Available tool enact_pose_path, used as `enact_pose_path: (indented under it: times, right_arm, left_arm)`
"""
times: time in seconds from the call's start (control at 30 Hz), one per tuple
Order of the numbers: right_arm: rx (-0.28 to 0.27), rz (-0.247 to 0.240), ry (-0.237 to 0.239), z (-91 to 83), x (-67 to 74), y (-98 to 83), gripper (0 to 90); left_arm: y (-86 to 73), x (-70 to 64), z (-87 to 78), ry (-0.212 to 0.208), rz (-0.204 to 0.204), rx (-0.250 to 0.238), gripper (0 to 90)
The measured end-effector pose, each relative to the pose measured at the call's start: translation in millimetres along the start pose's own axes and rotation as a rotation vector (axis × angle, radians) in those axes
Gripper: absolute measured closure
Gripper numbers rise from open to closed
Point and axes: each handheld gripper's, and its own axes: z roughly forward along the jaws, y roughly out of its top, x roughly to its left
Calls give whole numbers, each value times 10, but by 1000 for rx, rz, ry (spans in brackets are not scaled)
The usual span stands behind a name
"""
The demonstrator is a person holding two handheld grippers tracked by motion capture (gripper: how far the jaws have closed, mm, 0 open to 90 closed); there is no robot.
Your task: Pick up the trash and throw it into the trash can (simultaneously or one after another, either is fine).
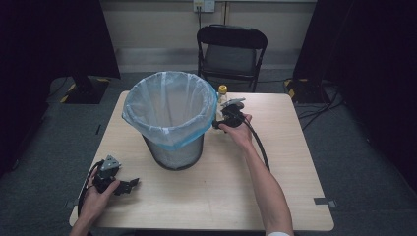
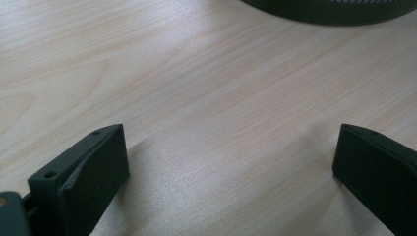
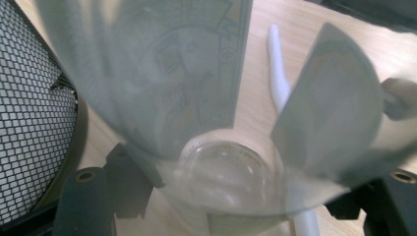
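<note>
A black wire-mesh wastebasket (image 1: 173,152) lined with a pale translucent plastic bag (image 1: 169,105) stands on the light wood-grain counter (image 1: 221,191), left of its middle. Just to the right of the basket's rim, toward the far side of the counter, stands a clear plastic bottle with a yellow cap (image 1: 222,94).

The right claw (image 1: 227,117) is at that bottle, the person's right hand (image 1: 239,129) reaching in from the near edge. In the right gripper view the clear bottle (image 3: 221,113) sits between the two black jaws (its printed label and rounded base are close to the lens), with the basket's mesh wall (image 3: 34,113) at the left and a white strip (image 3: 278,73) lying on the counter behind it. The jaws stand fairly wide around the bottle; whether their pads already press on it I cannot tell.

The left claw (image 1: 129,186) rests low over the near left corner of the counter, held in the left hand (image 1: 96,199), well apart from the basket. In the left gripper view its jaws are spread wide with bare wood (image 2: 216,123) between them and nothing held; the basket's dark base (image 2: 334,12) shows at the far edge.
</note>
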Motion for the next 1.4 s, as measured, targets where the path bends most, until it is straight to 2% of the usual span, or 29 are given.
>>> enact_pose_path:
  times: [0.3, 0.4, 0.53, 0.63, 0.93, 1.07, 1.17, 1.4]
  right_arm:
    - [-13, 26, 8, -34, -11, 11, 280]
    - [-35, 38, 11, -96, -21, 42, 280]
    - [-35, 35, 5, -143, -21, 62, 281]
    - [-43, 51, 14, -192, -20, 72, 281]
    - [-102, 68, 16, -422, -35, 122, 281]
    - [-109, 74, 14, -502, -23, 137, 281]
    - [-127, 64, 12, -599, 0, 171, 281]
    - [-173, 73, 14, -773, 11, 210, 280]
  left_arm:
    - [0, 2, -1, 0, 2, 1, 0]
    - [1, 2, -1, 0, 3, 1, 0]
    - [0, 2, -1, 1, 3, 1, 0]
    - [0, 1, 0, 0, 1, 0, 0]
    - [1, 2, -1, 0, 3, 1, 0]
    - [1, 2, -1, 0, 3, 1, 0]
    - [1, 2, -1, 0, 3, 1, 0]
    - [0, 1, 0, 0, 1, 1, 0]
